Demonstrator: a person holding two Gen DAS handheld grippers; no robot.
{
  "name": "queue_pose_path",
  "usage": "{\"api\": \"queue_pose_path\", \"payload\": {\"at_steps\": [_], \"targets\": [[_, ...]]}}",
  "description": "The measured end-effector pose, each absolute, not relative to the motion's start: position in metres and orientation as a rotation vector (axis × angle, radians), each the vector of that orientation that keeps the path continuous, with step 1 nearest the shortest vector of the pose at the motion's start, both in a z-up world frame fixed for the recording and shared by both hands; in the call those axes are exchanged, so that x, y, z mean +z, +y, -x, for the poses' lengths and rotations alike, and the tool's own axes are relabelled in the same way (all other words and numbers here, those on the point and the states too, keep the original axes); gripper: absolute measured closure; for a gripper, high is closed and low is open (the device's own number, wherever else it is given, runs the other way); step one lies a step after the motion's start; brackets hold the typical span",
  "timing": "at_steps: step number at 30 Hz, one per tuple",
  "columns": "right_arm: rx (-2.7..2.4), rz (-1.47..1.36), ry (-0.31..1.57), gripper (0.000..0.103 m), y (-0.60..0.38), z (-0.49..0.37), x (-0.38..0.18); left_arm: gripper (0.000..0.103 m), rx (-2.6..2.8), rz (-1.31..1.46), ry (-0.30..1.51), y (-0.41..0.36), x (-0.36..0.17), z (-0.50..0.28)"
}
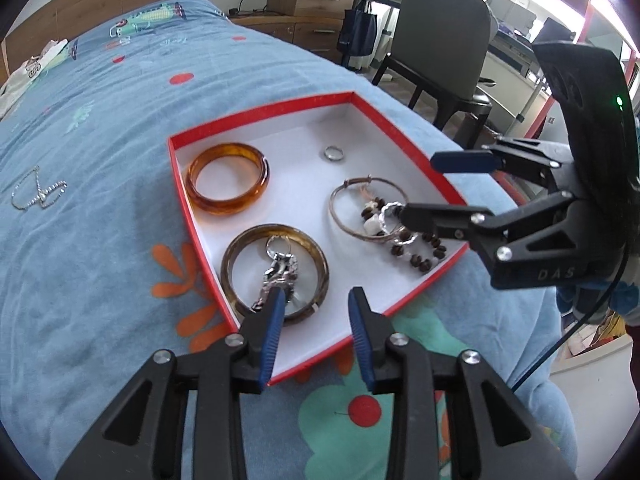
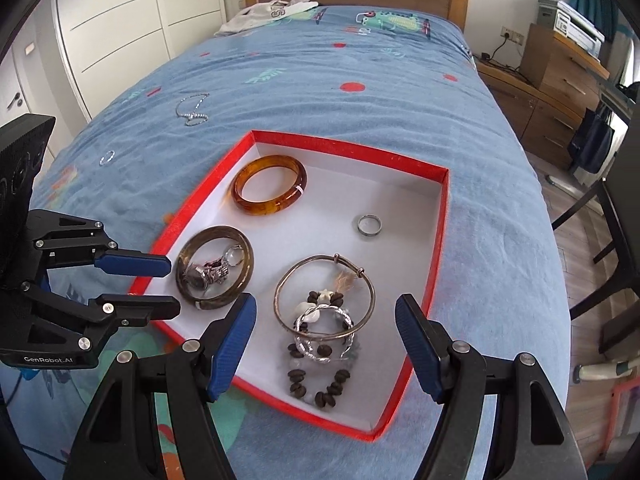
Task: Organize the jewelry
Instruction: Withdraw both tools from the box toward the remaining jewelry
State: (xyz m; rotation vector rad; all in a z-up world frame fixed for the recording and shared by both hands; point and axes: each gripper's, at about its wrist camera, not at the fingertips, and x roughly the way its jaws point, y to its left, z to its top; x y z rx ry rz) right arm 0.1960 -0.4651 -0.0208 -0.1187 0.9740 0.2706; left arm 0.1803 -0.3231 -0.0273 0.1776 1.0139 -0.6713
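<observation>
Both the left gripper (image 1: 316, 304) and the right gripper (image 2: 326, 316) hang open and empty over the red box (image 2: 438, 232), so the next pick should be the silver chain (image 2: 194, 110) lying well beyond the box, approached low with jaws straddling it.

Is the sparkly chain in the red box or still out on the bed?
Out. The sparkly chain lies on the blue bedspread, beyond the red box.

I see the box (image 2: 434, 256) on the bed (image 2: 280, 64). Inside it, one bangle (image 2: 270, 190) lies at eleven o'clock and the ring (image 2: 369, 225) at two. A chain (image 2: 194, 109) lies on the bedcover at ten o'clock of the box.
</observation>
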Motion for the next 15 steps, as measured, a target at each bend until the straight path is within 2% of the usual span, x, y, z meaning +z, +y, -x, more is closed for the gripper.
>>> {"api": "queue_pose_path", "payload": {"at_steps": [15], "targets": [[0.225, 0.096, 0.948, 0.032, -0.442, -0.151, 0.006, 0.067, -0.544, -0.164, 0.957, -0.276, 0.007, -0.142]]}}
